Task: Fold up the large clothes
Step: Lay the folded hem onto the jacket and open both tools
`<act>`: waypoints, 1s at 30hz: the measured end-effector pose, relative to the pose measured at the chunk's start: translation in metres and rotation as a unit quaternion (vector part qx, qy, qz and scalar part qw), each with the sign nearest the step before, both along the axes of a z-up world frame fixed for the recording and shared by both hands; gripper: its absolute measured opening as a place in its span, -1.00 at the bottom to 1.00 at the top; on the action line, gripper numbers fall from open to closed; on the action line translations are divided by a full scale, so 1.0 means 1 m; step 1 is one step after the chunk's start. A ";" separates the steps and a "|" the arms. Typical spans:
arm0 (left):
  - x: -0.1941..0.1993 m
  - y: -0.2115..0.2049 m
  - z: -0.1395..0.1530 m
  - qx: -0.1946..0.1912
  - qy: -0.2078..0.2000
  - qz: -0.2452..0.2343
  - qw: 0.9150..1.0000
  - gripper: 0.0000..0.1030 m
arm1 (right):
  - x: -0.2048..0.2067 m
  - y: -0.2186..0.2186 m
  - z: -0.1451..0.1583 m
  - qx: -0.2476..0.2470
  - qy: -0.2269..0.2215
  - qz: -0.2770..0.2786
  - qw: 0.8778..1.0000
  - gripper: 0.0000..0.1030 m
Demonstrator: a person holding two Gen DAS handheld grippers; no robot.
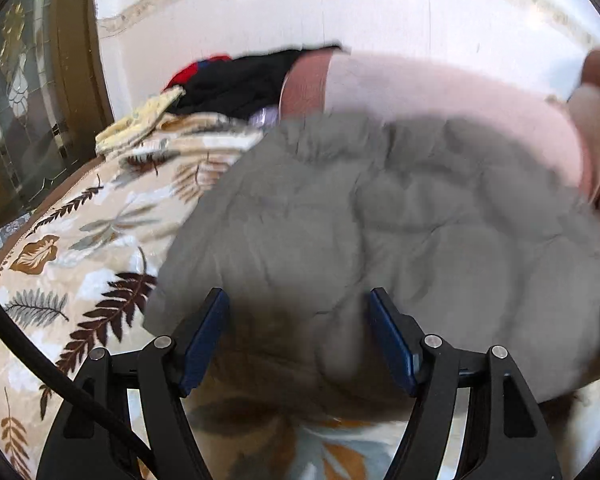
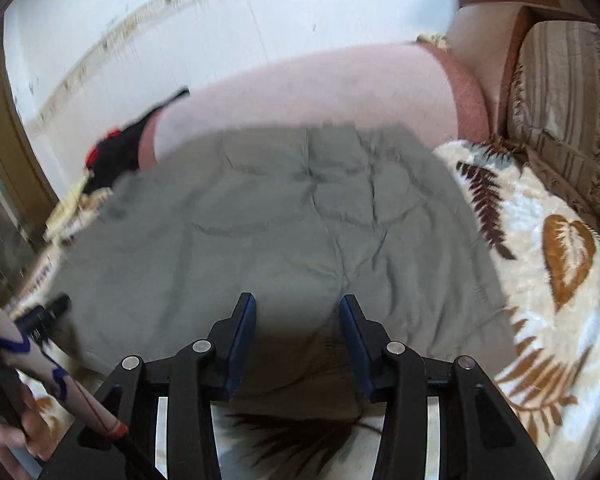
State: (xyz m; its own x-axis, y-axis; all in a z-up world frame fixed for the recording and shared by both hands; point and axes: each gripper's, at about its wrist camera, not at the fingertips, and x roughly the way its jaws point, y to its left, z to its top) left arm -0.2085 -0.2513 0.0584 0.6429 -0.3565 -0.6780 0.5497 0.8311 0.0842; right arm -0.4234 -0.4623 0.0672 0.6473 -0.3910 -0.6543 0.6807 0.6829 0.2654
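A large grey garment lies wrinkled on a leaf-patterned bedspread; it also fills the middle of the right wrist view. My left gripper is open, its blue pads on either side of the garment's near edge, nothing held. My right gripper is open just above the garment's near edge, also empty. A pink folded cloth lies behind the grey garment; it shows in the right wrist view too. Both views are motion-blurred.
A heap of black and red clothes and a pale yellow cloth lie at the back left. A striped cushion is at the right. The left gripper and hand show at the lower left. White wall behind.
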 end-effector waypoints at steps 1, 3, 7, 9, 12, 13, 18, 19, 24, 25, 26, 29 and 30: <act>0.003 -0.002 -0.006 0.006 0.003 -0.002 1.000 0.39 | 0.005 -0.003 -0.007 -0.001 0.011 0.002 1.000 -0.06; 0.004 -0.010 -0.011 0.024 -0.006 -0.008 1.000 0.39 | 0.010 -0.008 -0.020 0.009 0.019 0.009 1.000 -0.06; 0.007 -0.016 -0.017 0.033 -0.004 -0.009 0.999 0.40 | 0.019 -0.010 -0.033 0.009 0.037 0.011 0.999 -0.05; 0.007 -0.017 -0.019 0.037 -0.007 -0.010 0.999 0.40 | 0.021 -0.009 -0.036 0.008 0.042 0.013 0.999 -0.05; 0.003 -0.014 -0.017 0.031 -0.014 -0.009 0.999 0.39 | 0.017 -0.011 -0.036 0.013 0.034 0.018 0.999 -0.05; 0.002 -0.011 -0.014 0.024 -0.015 -0.010 1.000 0.39 | 0.015 -0.012 -0.034 0.015 0.029 0.018 0.999 -0.05; 0.008 0.010 0.012 -0.023 -0.011 0.006 1.000 0.38 | -0.018 -0.020 -0.012 0.062 -0.057 0.005 0.996 -0.05; 0.011 0.016 0.019 -0.032 -0.020 0.019 0.999 0.38 | -0.025 -0.021 -0.005 0.058 -0.071 -0.003 0.996 -0.05; 0.038 0.027 0.009 -0.011 -0.004 0.062 0.998 0.38 | -0.042 -0.034 0.001 0.029 -0.059 -0.053 0.996 -0.10; 0.041 0.025 0.003 -0.002 0.011 0.067 0.998 0.39 | -0.042 -0.040 -0.006 0.044 -0.054 -0.058 0.996 -0.10; 0.044 0.023 -0.002 0.005 0.023 0.068 0.997 0.39 | -0.041 -0.044 -0.011 0.056 -0.049 -0.060 0.995 -0.10; 0.042 0.017 -0.006 0.022 0.010 0.064 0.998 0.39 | -0.032 -0.051 -0.031 0.091 -0.031 -0.053 0.994 -0.09; 0.041 0.017 -0.007 0.022 0.010 0.064 0.998 0.39 | -0.032 -0.051 -0.031 0.087 -0.030 -0.052 0.994 -0.09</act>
